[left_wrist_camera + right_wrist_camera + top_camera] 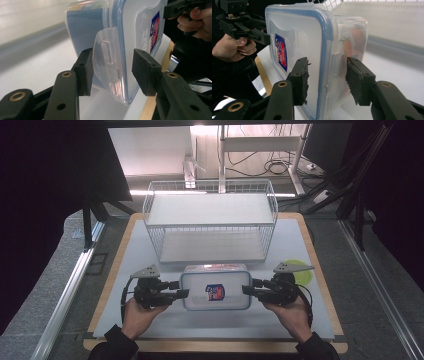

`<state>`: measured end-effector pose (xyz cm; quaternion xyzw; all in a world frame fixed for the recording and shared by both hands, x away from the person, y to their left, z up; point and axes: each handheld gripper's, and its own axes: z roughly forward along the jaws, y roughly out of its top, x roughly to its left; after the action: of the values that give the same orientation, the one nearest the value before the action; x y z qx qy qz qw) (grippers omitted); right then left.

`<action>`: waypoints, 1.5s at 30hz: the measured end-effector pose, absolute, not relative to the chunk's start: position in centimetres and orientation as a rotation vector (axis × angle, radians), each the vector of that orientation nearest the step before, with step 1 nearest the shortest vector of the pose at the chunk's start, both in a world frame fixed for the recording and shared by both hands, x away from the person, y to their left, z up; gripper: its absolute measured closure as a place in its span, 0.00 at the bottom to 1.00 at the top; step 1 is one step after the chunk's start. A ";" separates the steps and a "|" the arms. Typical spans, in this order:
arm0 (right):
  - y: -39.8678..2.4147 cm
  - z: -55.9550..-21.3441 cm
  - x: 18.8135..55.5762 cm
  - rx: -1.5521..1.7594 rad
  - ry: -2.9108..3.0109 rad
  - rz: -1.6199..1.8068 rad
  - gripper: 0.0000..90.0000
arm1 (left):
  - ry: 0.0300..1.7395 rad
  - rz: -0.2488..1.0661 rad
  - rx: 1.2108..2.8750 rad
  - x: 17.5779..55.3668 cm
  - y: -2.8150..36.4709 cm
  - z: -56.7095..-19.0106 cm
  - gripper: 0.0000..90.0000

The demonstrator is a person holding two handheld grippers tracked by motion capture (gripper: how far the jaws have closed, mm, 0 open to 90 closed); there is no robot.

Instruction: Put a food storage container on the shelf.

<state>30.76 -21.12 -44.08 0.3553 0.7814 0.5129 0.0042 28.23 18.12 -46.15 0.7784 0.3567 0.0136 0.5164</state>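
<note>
From above I see the desk (150,320) evenly lit, its far edge brightest, while its surroundings sink into darkness. Both close views glare white, backgrounds blurred; my black tongs stay sharp.

Glossy clear plastic container (216,291) (matt white table (310,245))

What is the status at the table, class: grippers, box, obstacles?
Left gripper and right gripper: jaws clamped on opposite ends of the clear plastic box with blue-rimmed lid. White wire basket directly behind it. Yellow-green disc beside right gripper.
</note>
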 end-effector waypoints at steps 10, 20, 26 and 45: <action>-20.9 -41.0 32.2 1.054 2.414 1.633 0.60 | 0.832 0.088 1.855 29.5 18.3 -42.8 0.59; -20.4 -38.7 33.9 1.034 2.390 1.666 0.60 | 0.829 0.130 1.865 31.0 18.8 -39.8 0.58; -19.9 -37.1 34.9 1.008 2.371 1.689 0.60 | 0.829 0.159 1.860 31.8 19.3 -37.7 0.58; -18.6 -31.8 39.8 0.976 2.312 1.739 0.60 | 0.817 0.219 1.848 36.4 20.4 -32.1 0.57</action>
<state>39.77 -18.59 -31.81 0.3194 0.7565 0.5690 0.0442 36.42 20.35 -32.07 0.7729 0.3417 0.0916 0.5267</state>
